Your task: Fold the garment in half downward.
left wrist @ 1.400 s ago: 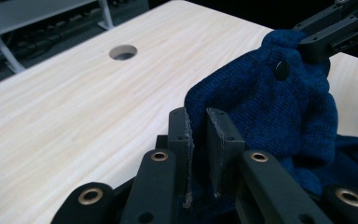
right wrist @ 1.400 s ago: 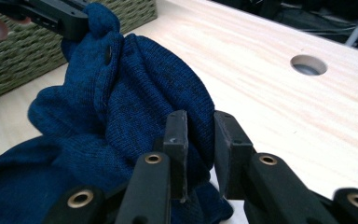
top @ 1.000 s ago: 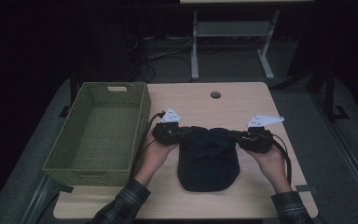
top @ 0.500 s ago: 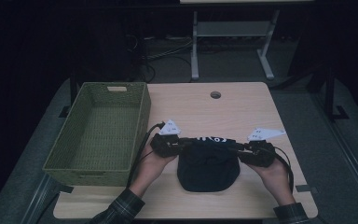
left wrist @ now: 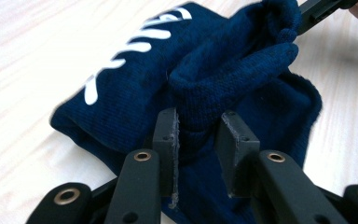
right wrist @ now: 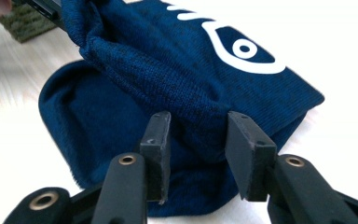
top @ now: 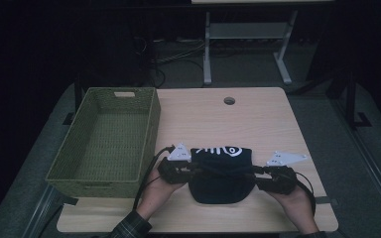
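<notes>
A navy knit hat [top: 221,173] with a white fish-bone print lies on the wooden table [top: 238,124], its printed band on the far side. My left gripper [top: 193,171] is at its left edge and my right gripper [top: 255,173] at its right edge. In the left gripper view a raised ridge of the hat [left wrist: 205,60] runs between my left gripper's [left wrist: 198,135] parted pads, which have just been opening. In the right gripper view the hat's [right wrist: 191,70] ridge also lies between my right gripper's [right wrist: 198,135] pads, likewise opening; I see no squeeze.
An empty green woven basket [top: 154,124] stands at the table's left, close to my left hand. A cable hole [top: 229,100] sits near the far edge. A desk frame stands on the floor beyond the table.
Both hands have come toward the near edge and sunk with the hat. The white print has turned up into view. Both pairs of jaws stand wider apart.
</notes>
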Available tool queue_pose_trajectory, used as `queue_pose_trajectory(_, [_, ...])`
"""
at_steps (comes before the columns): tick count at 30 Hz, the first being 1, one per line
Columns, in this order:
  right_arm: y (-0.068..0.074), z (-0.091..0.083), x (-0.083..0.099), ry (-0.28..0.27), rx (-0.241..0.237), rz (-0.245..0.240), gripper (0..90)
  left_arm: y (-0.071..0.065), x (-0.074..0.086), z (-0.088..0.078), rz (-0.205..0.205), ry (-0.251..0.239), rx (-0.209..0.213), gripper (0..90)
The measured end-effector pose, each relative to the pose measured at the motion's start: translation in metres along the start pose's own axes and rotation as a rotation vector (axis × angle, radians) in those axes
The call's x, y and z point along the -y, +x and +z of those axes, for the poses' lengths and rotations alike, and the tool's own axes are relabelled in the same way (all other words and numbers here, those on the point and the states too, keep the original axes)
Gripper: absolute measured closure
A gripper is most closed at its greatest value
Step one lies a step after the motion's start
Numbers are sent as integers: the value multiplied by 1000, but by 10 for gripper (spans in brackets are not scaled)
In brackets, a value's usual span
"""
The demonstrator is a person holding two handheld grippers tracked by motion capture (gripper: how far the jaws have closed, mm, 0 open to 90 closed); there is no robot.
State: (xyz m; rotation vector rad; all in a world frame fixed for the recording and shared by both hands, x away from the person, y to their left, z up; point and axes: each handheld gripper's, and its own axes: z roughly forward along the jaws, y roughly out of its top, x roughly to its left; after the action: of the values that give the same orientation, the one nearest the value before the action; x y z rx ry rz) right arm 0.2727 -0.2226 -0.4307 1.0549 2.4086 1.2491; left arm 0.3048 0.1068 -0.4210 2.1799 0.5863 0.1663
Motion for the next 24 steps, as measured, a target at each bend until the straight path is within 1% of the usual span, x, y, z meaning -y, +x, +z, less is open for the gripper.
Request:
queue_pose_trajectory(3, [4,-3,4,4,-5,0,565,-4,4,-2,0,3,8,673])
queue_pose_trajectory(6, [5,-7,7,-4,-3,9,508,-6,4,-7,-5,-3,19,646])
queue_pose_trajectory(10, [5,-20,7,-51,-10,26,485,-9,0,-20,-7,-23,32,621])
queue_pose_trajectory(13, [3,-32,4,-83,-8,34,498,-10,-3,-29,-4,-44,29,619])
queue_pose_trajectory(14, [1,-35,3,-90,-5,35,513,-9,-4,-32,-7,-53,30,624])
queue_pose_trajectory(15, [-1,-37,2,-95,1,37,533,-8,-6,-35,-12,-66,28,651])
queue_pose_trajectory(17, [-5,-40,-1,-102,11,36,590,-6,-10,-40,-15,-77,18,713])
queue_pose_trajectory(20, [-13,-39,-8,-109,19,27,732,-1,-18,-42,-25,-89,-1,820])
queue_pose_trajectory(21, [-15,-36,-10,-106,22,25,783,1,-21,-41,-41,-92,-5,857])
queue_pose_trajectory(22, [-18,-33,-12,-101,23,21,837,3,-24,-39,-48,-97,-6,891])
queue_pose_trajectory(23, [-20,-30,-14,-97,32,14,878,4,-27,-36,-47,-89,-30,898])
queue_pose_trajectory(24, [-22,-26,-17,-92,38,8,898,4,-30,-33,-48,-86,-51,898])
